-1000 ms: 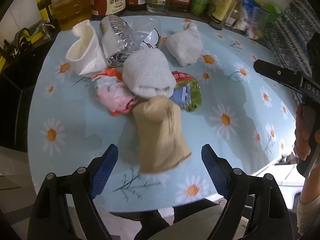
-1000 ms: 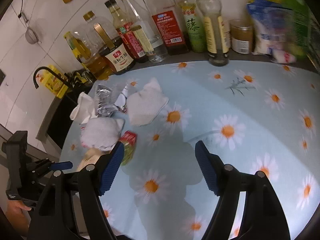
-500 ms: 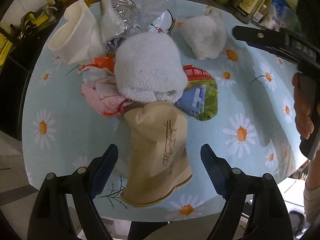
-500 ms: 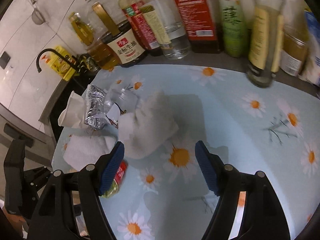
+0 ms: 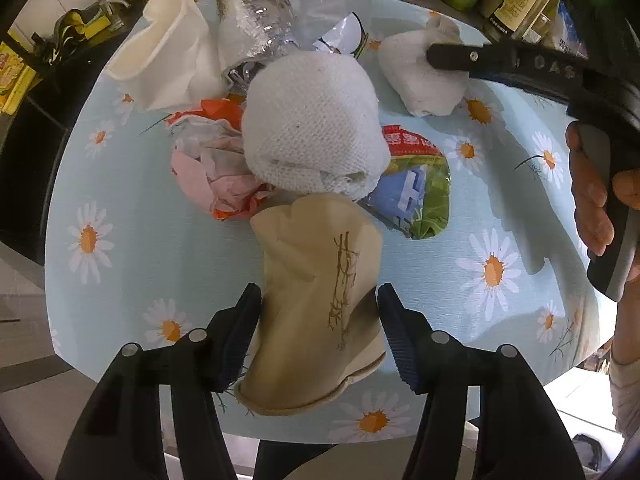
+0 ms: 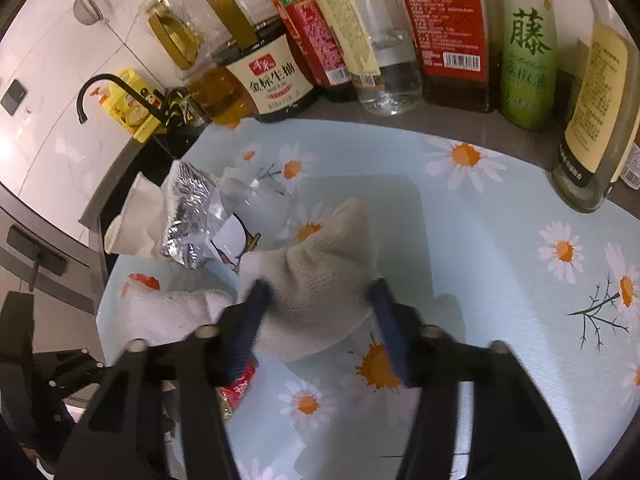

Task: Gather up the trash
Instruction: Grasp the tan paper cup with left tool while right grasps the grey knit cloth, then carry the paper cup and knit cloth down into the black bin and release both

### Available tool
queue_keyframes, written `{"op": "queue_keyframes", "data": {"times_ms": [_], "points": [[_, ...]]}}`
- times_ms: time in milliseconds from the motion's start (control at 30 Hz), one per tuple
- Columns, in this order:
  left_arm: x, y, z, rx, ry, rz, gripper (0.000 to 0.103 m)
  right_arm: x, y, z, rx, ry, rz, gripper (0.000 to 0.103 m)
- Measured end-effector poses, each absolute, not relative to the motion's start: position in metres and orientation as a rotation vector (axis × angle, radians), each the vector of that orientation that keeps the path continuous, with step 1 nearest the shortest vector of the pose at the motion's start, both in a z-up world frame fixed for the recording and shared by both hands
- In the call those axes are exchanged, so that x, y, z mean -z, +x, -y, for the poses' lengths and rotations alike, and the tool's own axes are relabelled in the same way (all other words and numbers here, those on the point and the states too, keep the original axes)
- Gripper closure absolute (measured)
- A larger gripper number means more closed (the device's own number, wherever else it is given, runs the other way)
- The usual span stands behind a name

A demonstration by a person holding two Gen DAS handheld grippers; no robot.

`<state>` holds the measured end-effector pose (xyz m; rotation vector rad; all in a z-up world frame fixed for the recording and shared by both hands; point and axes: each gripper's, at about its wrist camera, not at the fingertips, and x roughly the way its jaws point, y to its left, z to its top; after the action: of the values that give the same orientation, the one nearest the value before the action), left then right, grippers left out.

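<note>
The left tongs (image 5: 318, 322) point straight down over the table (image 5: 132, 248), and their jaws are closing around a crushed tan paper cup (image 5: 320, 300) that lies between the blue pads; both pads already touch its sides. Just beyond that cup sits a white woven wad (image 5: 312, 128), with a pink and orange wrapper (image 5: 212, 176) to its left and a green and blue packet (image 5: 416, 200) to its right. Farther off lie a white paper cup (image 5: 164, 64) and a silver foil bag (image 5: 252, 32).

The right tongs (image 6: 320, 316) slant down, their jaws closing on a second white crumpled wad (image 6: 320, 280), which fills the gap and meets both pads. Beyond them stands a row of sauce bottles (image 6: 440, 28). A hand (image 5: 596, 200) grips the right handle.
</note>
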<state>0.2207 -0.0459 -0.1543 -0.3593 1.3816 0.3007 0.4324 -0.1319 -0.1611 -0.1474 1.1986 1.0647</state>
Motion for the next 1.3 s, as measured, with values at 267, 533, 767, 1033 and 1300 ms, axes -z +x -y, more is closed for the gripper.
{"op": "queue_keyframes", "data": {"times_ms": [267, 533, 767, 1033, 1300], "points": [[0.146, 0.207, 0.045, -0.288, -0.369, -1.355, 0.045, 0.152, 0.422, 0.139, -1.045, -0.171, -1.152, 0.079], [0.138, 0.193, 0.053, -0.253, -0.365, -1.331, 0.045, 0.139, 0.413, 0.156, -0.993, -0.14, -1.133, 0.082], [0.131, 0.181, 0.039, -0.188, -0.342, -1.299, 0.046, 0.121, 0.389, 0.175, -0.91, -0.133, -1.113, 0.082], [0.121, 0.16, 0.022, -0.075, -0.297, -1.261, 0.046, 0.1, 0.34, 0.198, -0.776, -0.115, -1.102, 0.082], [0.114, 0.132, 0.001, 0.016, -0.267, -1.227, 0.046, 0.085, 0.269, 0.208, -0.669, -0.072, -1.105, 0.082]]}}
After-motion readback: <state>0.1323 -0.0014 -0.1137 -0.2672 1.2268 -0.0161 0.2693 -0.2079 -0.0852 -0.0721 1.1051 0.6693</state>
